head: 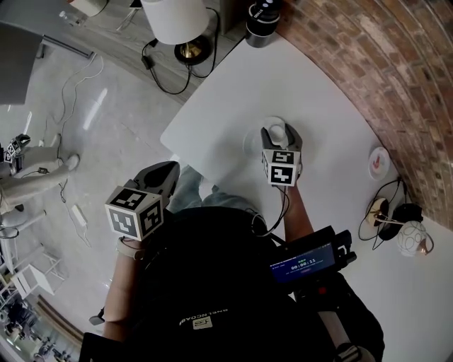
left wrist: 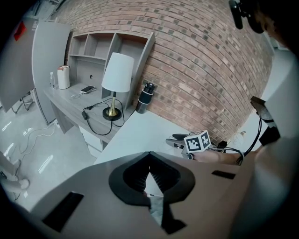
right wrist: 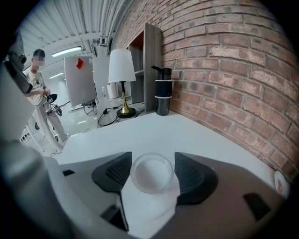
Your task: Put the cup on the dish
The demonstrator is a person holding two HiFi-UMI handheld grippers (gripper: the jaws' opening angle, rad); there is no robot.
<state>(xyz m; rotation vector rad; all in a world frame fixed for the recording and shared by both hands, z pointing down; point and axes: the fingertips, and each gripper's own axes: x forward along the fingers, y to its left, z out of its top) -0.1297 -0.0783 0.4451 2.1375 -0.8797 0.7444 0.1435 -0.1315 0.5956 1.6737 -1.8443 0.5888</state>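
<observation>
Your right tool point(head: 276, 136) has its jaws closed on the cup point(right wrist: 151, 172), a pale, clear-rimmed cup sitting upright, mouth up, between the two dark pads point(right wrist: 117, 172). You hold it over the middle of the white worktop point(head: 233, 85). I cannot tell whether its base touches the surface. Your left tool point(head: 168, 172) is off the near edge of the worktop, over the floor point(head: 106, 120), with its jaws drawn together and nothing between them. What looks like the dish point(head: 380, 162), small, round and white with a red mark, lies by the brick wall point(head: 354, 56), well apart from the cup. A black flask point(head: 260, 21) stands at the far corner, with a lamp point(head: 175, 21) just beyond it.
</observation>
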